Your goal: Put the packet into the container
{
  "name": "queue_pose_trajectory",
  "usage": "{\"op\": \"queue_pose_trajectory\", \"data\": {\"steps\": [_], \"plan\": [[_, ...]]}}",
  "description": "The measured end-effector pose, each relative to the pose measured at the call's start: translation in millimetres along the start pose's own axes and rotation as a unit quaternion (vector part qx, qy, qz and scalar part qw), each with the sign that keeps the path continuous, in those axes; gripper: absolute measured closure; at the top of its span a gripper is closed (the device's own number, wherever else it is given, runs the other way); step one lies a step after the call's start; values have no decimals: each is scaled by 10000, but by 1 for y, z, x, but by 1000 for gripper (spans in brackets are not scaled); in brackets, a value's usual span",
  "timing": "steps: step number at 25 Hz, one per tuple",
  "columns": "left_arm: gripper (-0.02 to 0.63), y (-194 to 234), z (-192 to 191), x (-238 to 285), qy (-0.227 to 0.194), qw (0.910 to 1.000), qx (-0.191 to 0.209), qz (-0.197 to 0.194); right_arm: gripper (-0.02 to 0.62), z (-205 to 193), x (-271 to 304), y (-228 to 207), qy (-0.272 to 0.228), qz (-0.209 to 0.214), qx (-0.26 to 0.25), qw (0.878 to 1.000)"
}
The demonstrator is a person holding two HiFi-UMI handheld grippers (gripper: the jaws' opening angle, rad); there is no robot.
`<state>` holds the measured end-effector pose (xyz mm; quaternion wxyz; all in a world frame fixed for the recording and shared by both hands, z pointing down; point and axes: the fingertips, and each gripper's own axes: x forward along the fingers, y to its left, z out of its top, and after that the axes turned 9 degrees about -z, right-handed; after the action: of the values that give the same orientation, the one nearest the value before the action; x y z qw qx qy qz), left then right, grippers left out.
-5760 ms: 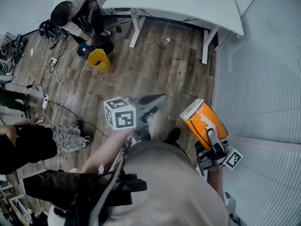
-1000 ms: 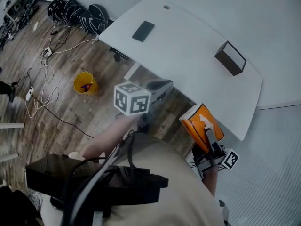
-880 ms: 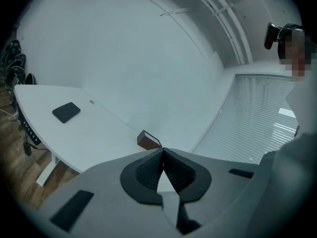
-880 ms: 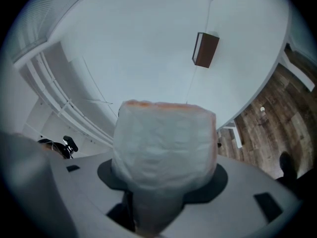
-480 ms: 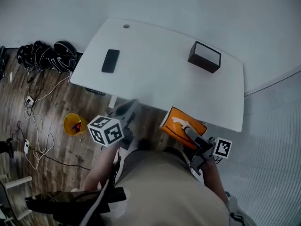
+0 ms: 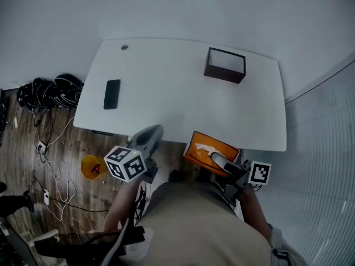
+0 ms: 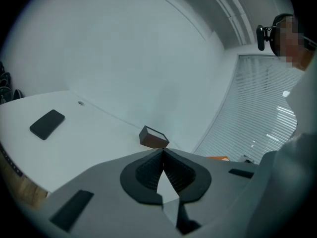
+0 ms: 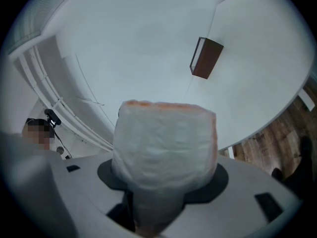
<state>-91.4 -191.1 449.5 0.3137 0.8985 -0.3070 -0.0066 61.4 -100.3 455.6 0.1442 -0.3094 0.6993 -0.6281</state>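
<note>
An orange packet is gripped in my right gripper, just off the near edge of the white table. In the right gripper view the packet's pale end fills the space between the jaws and hides the fingertips. The container, a dark brown open box, stands at the table's far side, well beyond the packet; it also shows in both gripper views. My left gripper hovers at the near table edge, its fingertips meeting with nothing between them.
A black phone lies on the left part of the table. On the wooden floor to the left are a yellow bin, cables and dark bags. A wall with blinds runs along the right.
The table has come from far off to right in front of me. Both grippers have moved towards its near edge; the right one still holds the packet.
</note>
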Motion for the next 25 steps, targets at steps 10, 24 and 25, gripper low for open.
{"op": "queue_pose_trajectory", "data": {"steps": [10,24,25], "plan": [[597,-34,10,98,325,9988,356,43,328,59,-47,-21,319,-219,-754,9964],[597,-80,9,197,270,9984,419,250,325,172,-107,-59,689,-650,-1705,9808],[597,-81,7,199,346,9982,450,216,325,175,-106,-61,744,-780,-1829,9772]]}}
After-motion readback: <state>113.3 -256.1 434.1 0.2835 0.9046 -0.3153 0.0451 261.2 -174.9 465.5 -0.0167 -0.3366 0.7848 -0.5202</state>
